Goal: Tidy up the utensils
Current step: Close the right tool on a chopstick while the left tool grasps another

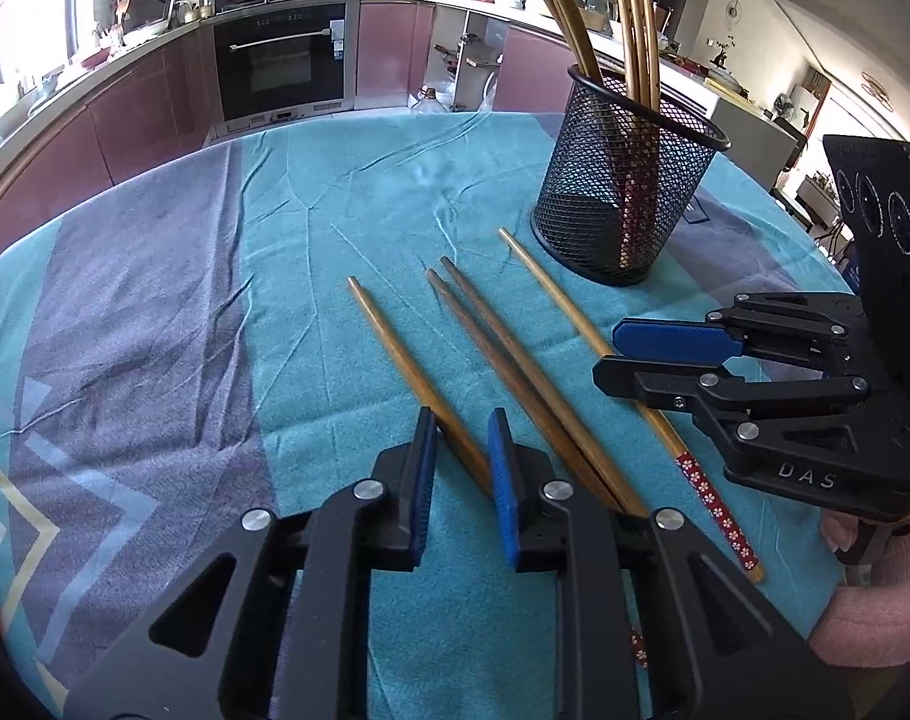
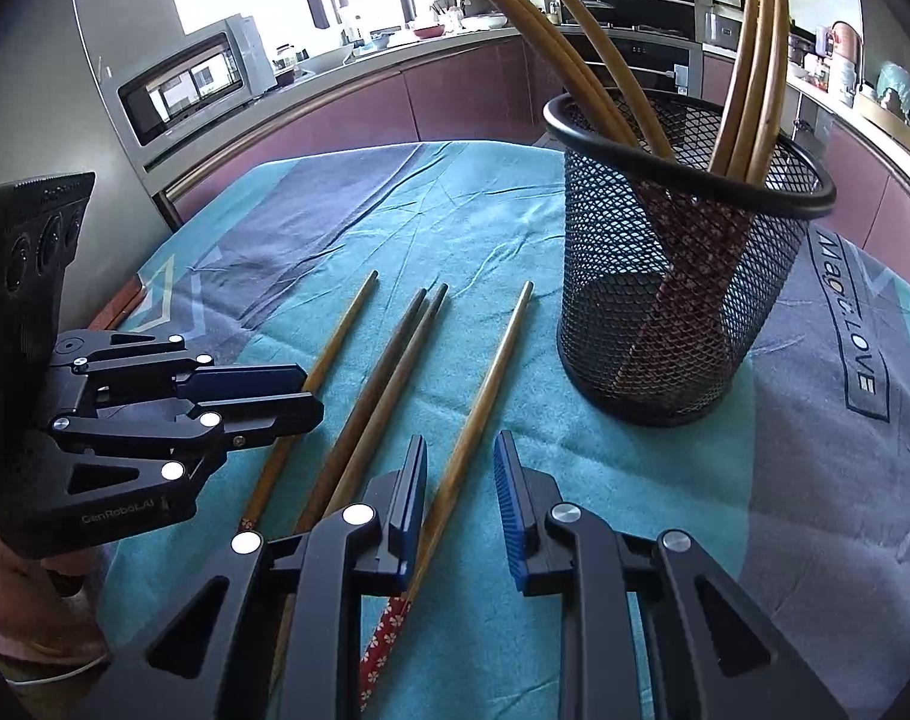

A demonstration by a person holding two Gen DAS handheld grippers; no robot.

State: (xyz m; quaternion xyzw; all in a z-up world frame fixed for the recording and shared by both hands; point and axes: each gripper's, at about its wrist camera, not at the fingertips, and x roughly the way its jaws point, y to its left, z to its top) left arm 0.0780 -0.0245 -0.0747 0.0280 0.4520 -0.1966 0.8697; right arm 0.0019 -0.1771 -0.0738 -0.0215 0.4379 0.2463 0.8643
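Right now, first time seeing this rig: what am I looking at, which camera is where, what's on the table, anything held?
No robot: a person holds two handheld grippers, each with a fisheye camera looking along its fingers. One picture looks from the left gripper, the other from the right gripper. A black mesh cup of chopsticks stands on the teal tablecloth; four loose chopsticks lie beside it. Each gripper's fingers straddle one chopstick with a gap showing; nothing is lifted.
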